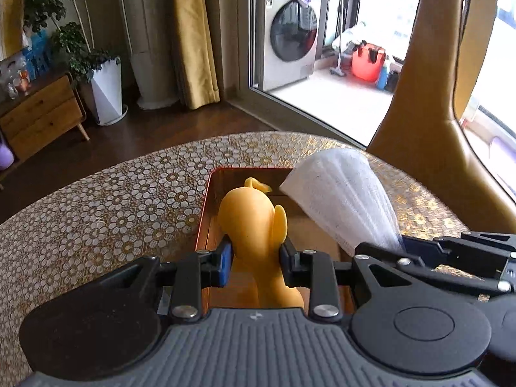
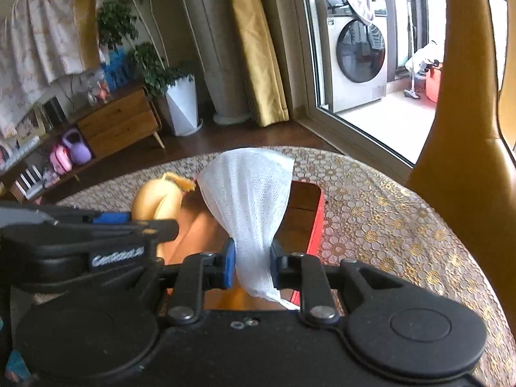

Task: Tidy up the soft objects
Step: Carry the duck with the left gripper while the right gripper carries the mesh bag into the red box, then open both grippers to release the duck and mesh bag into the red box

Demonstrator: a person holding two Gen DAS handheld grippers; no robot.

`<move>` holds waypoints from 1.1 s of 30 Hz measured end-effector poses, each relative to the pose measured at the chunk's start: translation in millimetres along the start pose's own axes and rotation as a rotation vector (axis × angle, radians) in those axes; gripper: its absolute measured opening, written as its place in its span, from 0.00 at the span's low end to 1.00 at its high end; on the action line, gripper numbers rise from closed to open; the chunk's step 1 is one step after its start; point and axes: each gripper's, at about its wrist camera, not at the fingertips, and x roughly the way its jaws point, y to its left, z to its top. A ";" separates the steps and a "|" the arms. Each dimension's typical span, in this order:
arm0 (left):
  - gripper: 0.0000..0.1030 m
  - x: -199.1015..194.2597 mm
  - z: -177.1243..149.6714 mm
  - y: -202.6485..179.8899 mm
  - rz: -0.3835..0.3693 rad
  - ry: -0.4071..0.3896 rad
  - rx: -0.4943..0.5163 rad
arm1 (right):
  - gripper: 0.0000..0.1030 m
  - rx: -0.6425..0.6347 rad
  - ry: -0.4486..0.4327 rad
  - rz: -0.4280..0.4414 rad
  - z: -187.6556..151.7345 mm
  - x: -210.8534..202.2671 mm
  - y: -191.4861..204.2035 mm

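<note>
The yellow toy is clamped in the left gripper and hangs over the red box; the white cloth is pinched in the right gripper just to its right, also above the box. Neither is dropped in yet, so both releases seem left. The box sits on a flower-patterned tablecloth; farther off are a plant, curtains and a washer
</note>
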 end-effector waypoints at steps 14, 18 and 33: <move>0.29 76.1 3.0 3.8 -0.005 0.138 0.057 | 0.19 -0.197 0.139 -0.079 -7.7 66.0 33.5; 0.29 83.9 0.6 1.8 -0.019 0.157 0.055 | 0.19 -0.218 0.158 -0.085 -7.8 75.0 35.0; 0.63 85.7 -3.0 3.0 -0.022 0.140 0.047 | 0.53 -0.230 0.129 -0.065 -9.4 73.6 33.0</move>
